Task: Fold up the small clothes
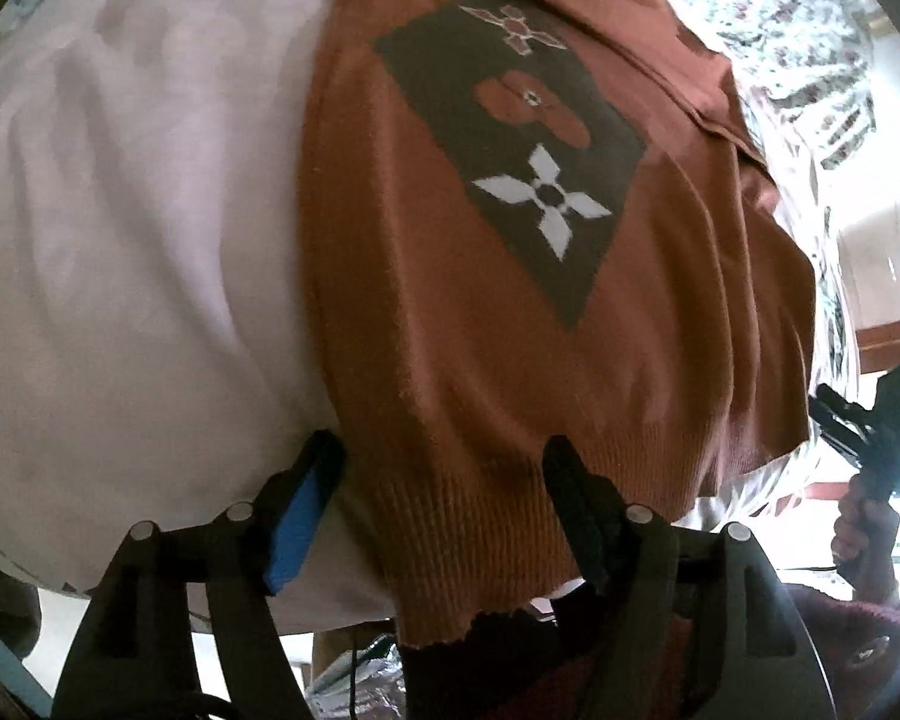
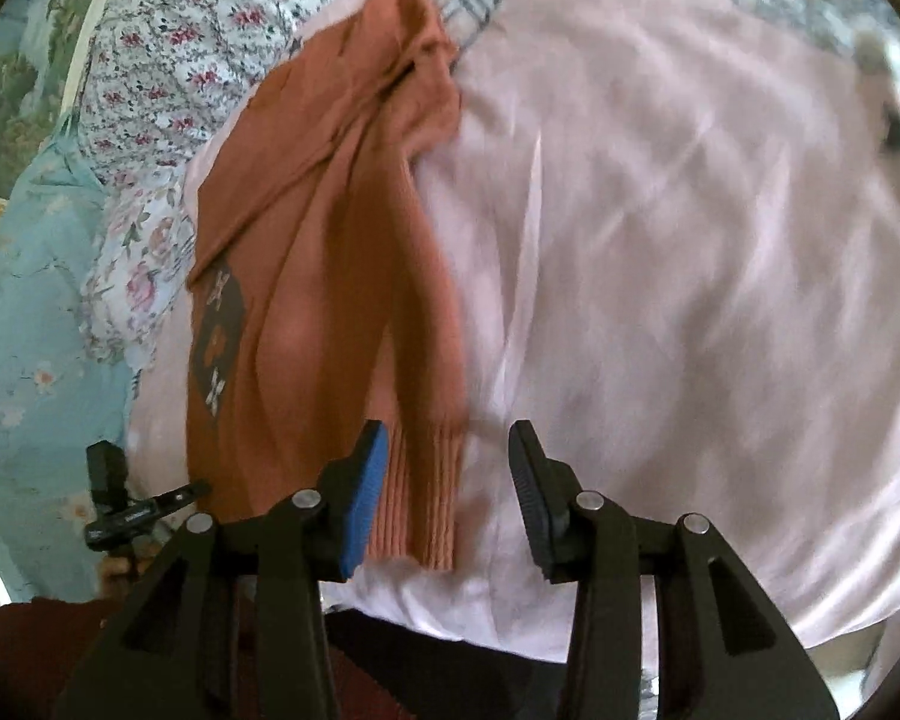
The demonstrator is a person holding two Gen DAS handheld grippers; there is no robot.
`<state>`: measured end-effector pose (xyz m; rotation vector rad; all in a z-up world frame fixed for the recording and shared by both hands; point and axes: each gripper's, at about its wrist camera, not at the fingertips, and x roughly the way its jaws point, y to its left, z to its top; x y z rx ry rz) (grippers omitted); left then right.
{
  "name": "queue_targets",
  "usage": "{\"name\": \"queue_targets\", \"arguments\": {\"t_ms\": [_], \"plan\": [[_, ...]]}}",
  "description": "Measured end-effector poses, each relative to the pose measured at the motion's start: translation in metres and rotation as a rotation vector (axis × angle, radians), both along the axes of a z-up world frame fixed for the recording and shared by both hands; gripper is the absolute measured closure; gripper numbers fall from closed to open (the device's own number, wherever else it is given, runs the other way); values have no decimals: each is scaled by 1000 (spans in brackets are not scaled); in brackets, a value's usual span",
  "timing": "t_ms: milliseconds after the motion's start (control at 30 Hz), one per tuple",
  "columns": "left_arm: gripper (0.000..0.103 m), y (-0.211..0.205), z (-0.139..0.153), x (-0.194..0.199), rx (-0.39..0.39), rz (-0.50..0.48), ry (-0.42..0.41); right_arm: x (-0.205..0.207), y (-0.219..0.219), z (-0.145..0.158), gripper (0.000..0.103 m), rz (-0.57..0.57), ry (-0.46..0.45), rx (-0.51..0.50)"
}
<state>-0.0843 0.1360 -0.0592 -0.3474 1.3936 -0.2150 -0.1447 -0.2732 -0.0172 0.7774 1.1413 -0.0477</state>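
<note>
A rust-orange knit sweater with a dark panel of flower motifs lies on a pale pink sheet. My left gripper is open at the near edge, and the ribbed hem lies between its spread fingers with neither pad pressing it. In the right wrist view the sweater lies long and narrow. Its ribbed cuff sits between the open fingers of my right gripper, close to the blue pad and apart from the black finger. Each gripper also shows at the edge of the other's view.
Flower-print bedding and light blue floral fabric border the sheet on the sweater's far side. The pink sheet stretches wide beside the sweater. A hand holds the right gripper; the left gripper shows too.
</note>
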Motion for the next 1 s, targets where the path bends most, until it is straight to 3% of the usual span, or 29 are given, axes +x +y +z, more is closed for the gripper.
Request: {"name": "queue_targets", "arguments": {"t_ms": [67,133,167,200,233,300,433,567,667,767,800,867,900,933,1000], "plan": [[39,-4,-2,1,-10,4,-13,3,9,-9,60,19,-25,29],[54,-6,-7,4,21,-14,-27,5,14,-15,62,10,-43,35],[57,-6,-8,7,41,-29,-33,6,14,-15,73,2,-47,40],[68,-5,-7,8,55,-44,-41,7,14,-17,97,-6,-44,51],[84,-4,-6,8,56,-50,-43,6,13,-18,96,-13,-42,69],[96,5,-4,8,19,-50,-49,-1,11,-11,96,-7,-66,75],[98,16,17,-5,-1,-67,-137,-29,-11,10,97,-30,-117,115],[97,14,9,4,-38,-47,-118,-52,-34,7,97,-77,-92,114],[80,14,-5,14,-74,-19,-42,-43,-28,0,97,-53,-83,139],[58,12,-11,16,-115,-8,-9,-33,-18,-5,93,-28,-37,95],[54,10,-13,16,-127,-3,-7,-30,-14,-9,86,-15,-20,90],[57,4,-16,17,-111,-8,-16,-25,-8,-11,77,-5,-35,83],[68,-2,-16,18,-74,-30,-37,-23,-6,-11,77,0,-44,75],[92,-3,-14,15,-53,-44,-56,-19,-1,-12,77,14,-39,61],[95,-3,-12,14,-72,-44,-78,-15,1,-13,97,25,-28,64]]}}
